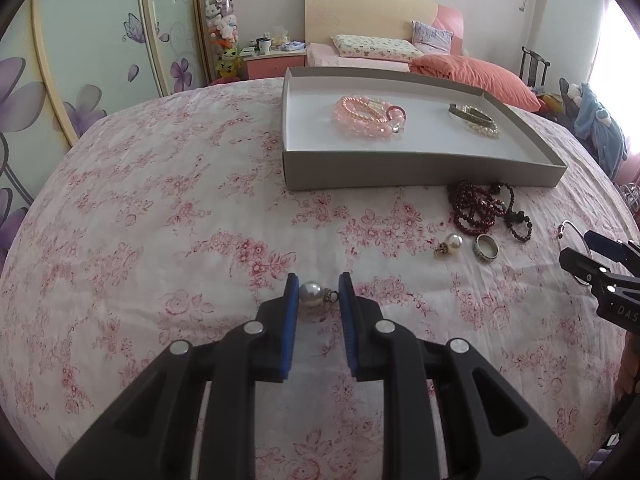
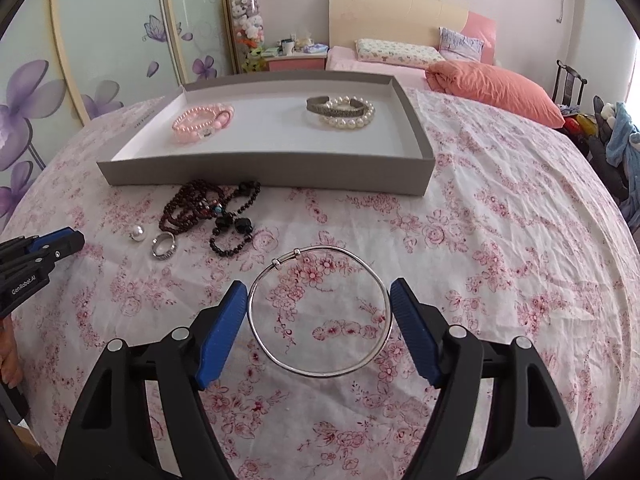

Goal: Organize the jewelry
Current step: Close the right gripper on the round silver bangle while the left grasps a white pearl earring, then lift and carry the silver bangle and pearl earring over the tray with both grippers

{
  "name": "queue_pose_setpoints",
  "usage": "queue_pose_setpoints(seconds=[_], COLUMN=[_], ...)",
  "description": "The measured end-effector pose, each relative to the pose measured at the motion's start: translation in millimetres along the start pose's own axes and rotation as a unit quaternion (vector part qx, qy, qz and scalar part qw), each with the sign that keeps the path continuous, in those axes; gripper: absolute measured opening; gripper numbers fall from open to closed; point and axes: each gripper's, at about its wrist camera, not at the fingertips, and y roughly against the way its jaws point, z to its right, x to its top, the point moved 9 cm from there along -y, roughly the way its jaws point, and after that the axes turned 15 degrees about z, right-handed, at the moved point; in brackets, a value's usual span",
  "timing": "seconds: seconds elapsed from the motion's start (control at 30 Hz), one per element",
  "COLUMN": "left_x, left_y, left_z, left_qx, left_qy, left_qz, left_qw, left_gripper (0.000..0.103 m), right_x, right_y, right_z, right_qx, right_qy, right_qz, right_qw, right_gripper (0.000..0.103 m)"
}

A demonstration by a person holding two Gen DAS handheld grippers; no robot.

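In the left wrist view, the left hand-held gripper (image 1: pixel 319 292) reaches low and level over the bed (image 1: pixel 160 216), short of the grey tray (image 1: pixel 420 170), its pads bracketing a pearl earring (image 1: pixel 311 294) without visibly clamping, so closing on it looks like the next move. In the right wrist view, the right hand-held gripper (image 2: pixel 318 304), also short of the tray (image 2: pixel 264 172), is spread wide around a silver bangle (image 2: pixel 320 312) lying flat, touching or nearly so; it must squeeze gently before lifting it to the tray.

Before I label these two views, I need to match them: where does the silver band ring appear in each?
Left wrist: silver band ring lies right of centre, beside a pearl earring.
Right wrist: the ring lies at left.
Shared landmark: the dark red beads, just beyond it in both.
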Motion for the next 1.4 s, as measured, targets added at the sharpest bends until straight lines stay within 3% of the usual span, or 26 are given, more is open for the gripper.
queue_pose_setpoints(seconds=[0.33, 0.67, 1.13, 1.4], left_x=[24.0, 50.1, 69.4, 99.7], left_y=[28.9, 57.7, 67.8, 80.2], left_z=[7.9, 22.1, 34.0, 39.6], left_qx=[0.005, 0.01, -0.008, -0.008], left_qy=[-0.006, -0.022, -0.019, -0.014], left_qz=[0.067, 0.14, 0.173, 0.218], left_qw=[0.9977, 0.9899, 0.9848, 0.9759], left_gripper=[0.021, 0.021, 0.021, 0.021], right_x=[32.2, 70.9, 95.0, 115.1], right_y=[28.7, 66.7, 89.9, 104.0], right_z=[-14.2, -26.4, -30.9, -29.6], right_qx=[0.001, -0.012, -0.029, -0.039], right_qy=[0.003, 0.026, 0.034, 0.035], right_qz=[0.084, 0.205, 0.281, 0.325], right_qw=[0.996, 0.978, 0.959, 0.944], right_gripper=[0.074, 0.074, 0.074, 0.074])
